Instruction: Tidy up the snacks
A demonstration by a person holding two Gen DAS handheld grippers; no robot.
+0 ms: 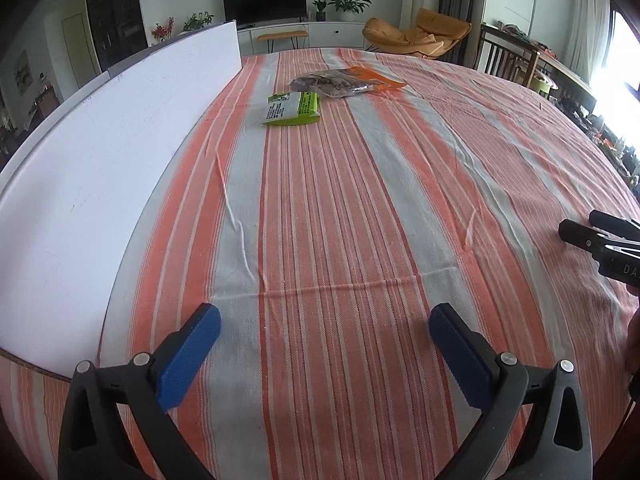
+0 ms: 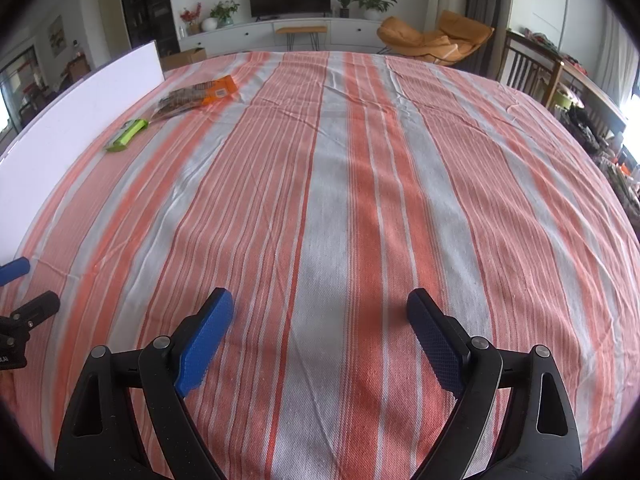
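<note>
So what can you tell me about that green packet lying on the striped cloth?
The green packet is a small flat snack pouch, lime green at the edges with a white printed panel, glossy like plastic film. It looks sealed and lies flat on the striped tablecloth, far from both grippers, near the white board. Its far corner meets or nearly meets the orange and clear snack bag; nothing grips it.
</note>
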